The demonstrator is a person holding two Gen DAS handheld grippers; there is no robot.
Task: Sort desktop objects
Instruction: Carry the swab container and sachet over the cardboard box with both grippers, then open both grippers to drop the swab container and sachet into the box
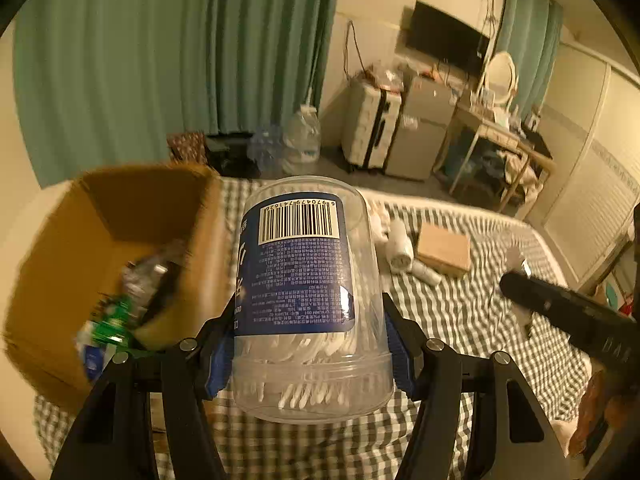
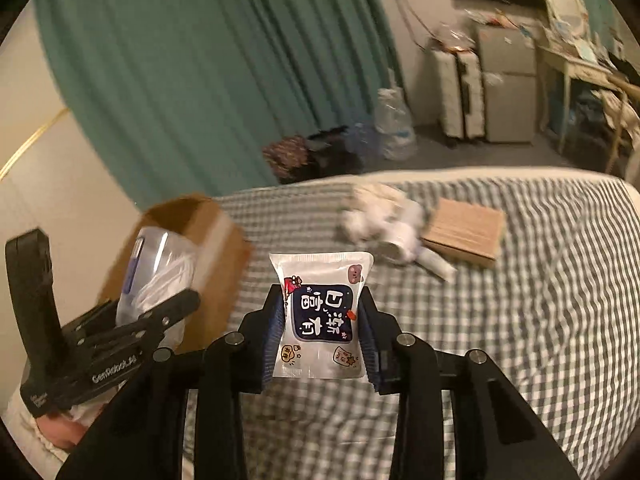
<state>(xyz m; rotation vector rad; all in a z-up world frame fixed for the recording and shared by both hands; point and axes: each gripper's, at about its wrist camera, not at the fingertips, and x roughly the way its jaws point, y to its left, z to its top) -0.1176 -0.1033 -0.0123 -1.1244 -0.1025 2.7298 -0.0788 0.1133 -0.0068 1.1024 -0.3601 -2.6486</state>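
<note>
Left wrist view, from left to right: an open cardboard box [image 1: 120, 240] containing mixed items sits on the checked bedcover [image 1: 460, 308], and beside it the left gripper [image 1: 310, 344] has its blue pads pressed on both sides of a clear plastic tub [image 1: 308, 280] of white sticks, lifted clear of the cover. Right wrist view: the right gripper [image 2: 322, 332] is closed, pads pinching both edges of a white snack packet [image 2: 320, 312] held above the bedcover, with a flat brown box [image 2: 464, 232] lying further right.
</note>
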